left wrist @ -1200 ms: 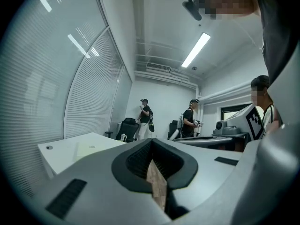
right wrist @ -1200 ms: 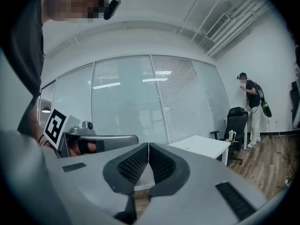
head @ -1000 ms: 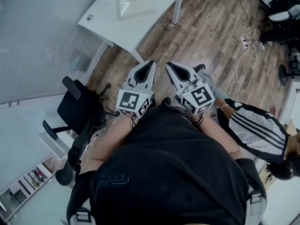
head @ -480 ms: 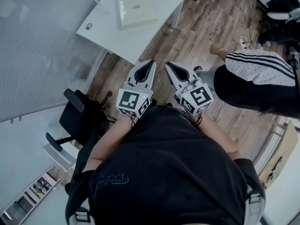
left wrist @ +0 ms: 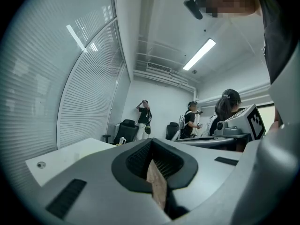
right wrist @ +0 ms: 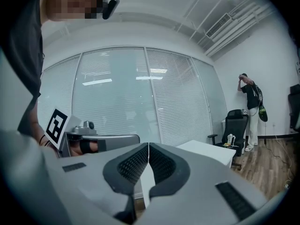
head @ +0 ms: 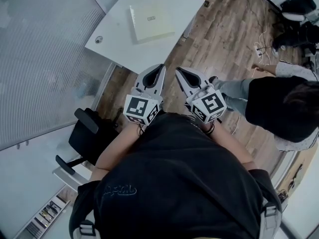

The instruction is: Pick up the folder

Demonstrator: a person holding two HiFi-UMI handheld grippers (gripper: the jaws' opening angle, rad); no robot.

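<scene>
A pale cream folder (head: 151,22) lies flat on the white table (head: 119,39) at the top of the head view. My left gripper (head: 162,66) and right gripper (head: 178,69) are held side by side in front of my chest, over the wooden floor short of the table's near edge. Both are shut with nothing between the jaws. In the left gripper view the shut left gripper (left wrist: 151,143) points level across the table top (left wrist: 70,153). In the right gripper view the shut right gripper (right wrist: 148,145) faces the glass wall; the table (right wrist: 206,150) shows at right. The folder is in neither gripper view.
A black office chair (head: 92,136) stands at my left by the frosted glass wall (head: 40,59). A person in black (head: 279,106) stands close on my right. Cables and a power strip (head: 261,49) lie on the floor. More people and chairs (left wrist: 140,123) stand far off.
The table and folder have come nearer in the head view as I walked toward them. The person on the right has shifted. Both grippers stay shut and side by side.
</scene>
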